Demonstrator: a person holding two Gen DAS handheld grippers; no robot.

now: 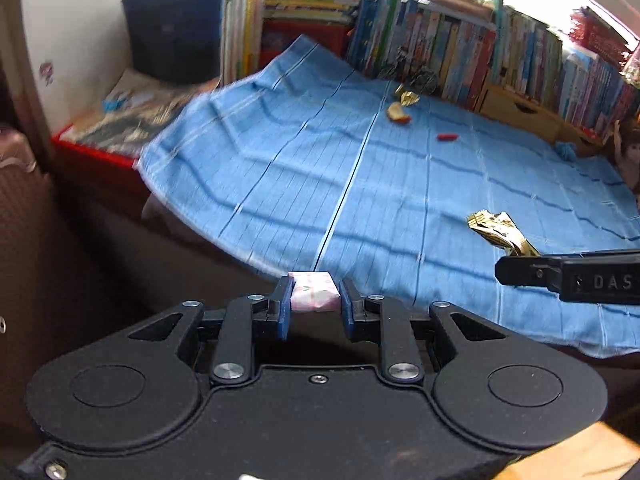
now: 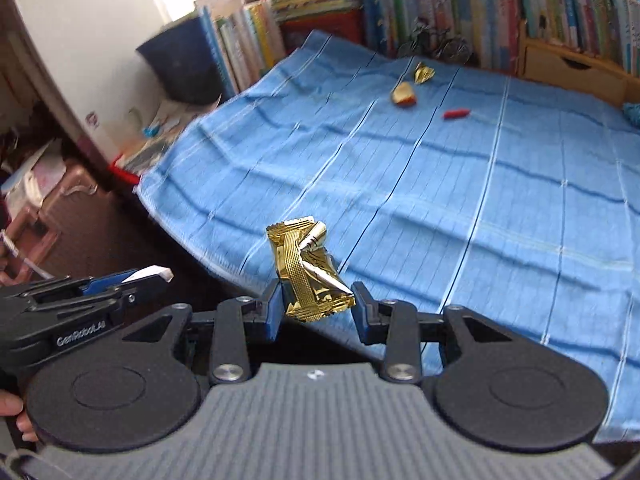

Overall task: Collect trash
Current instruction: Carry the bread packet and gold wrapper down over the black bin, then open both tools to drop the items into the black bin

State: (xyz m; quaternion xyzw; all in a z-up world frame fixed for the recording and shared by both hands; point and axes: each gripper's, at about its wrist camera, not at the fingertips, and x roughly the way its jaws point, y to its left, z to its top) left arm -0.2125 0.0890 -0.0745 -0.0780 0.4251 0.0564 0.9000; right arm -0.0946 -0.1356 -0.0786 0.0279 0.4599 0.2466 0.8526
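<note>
In the left wrist view the left gripper (image 1: pixel 315 300) pinches a small pink-and-white packet (image 1: pixel 313 294) between its blue pads, just off the near edge of the desk, which is covered by a blue cloth (image 1: pixel 360 184). On the cloth near the far edge lie a gold scrap (image 1: pixel 408 98), an apple piece (image 1: pixel 398 113) just in front of it, and a red bit (image 1: pixel 447 136) a little to the right. At the right of the frame the right gripper's finger (image 1: pixel 560 274) reaches in over the near part of the cloth with a gold wrapper (image 1: pixel 500 232) sticking out of it. Books (image 1: pixel 460 44) line the far edge. In the right wrist view the right gripper (image 2: pixel 316 304) pinches the crumpled gold wrapper (image 2: pixel 308 268), held up above the near left corner of the cloth (image 2: pixel 460 184). The gold scrap (image 2: pixel 423 73), apple piece (image 2: pixel 404 95) and red bit (image 2: pixel 456 113) lie close together toward the far edge. The left gripper (image 2: pixel 148 278) shows at the left, off the desk's left edge, with the packet (image 2: pixel 150 273) between its fingers. A fingertip (image 2: pixel 10 404) shows at the left border.
</note>
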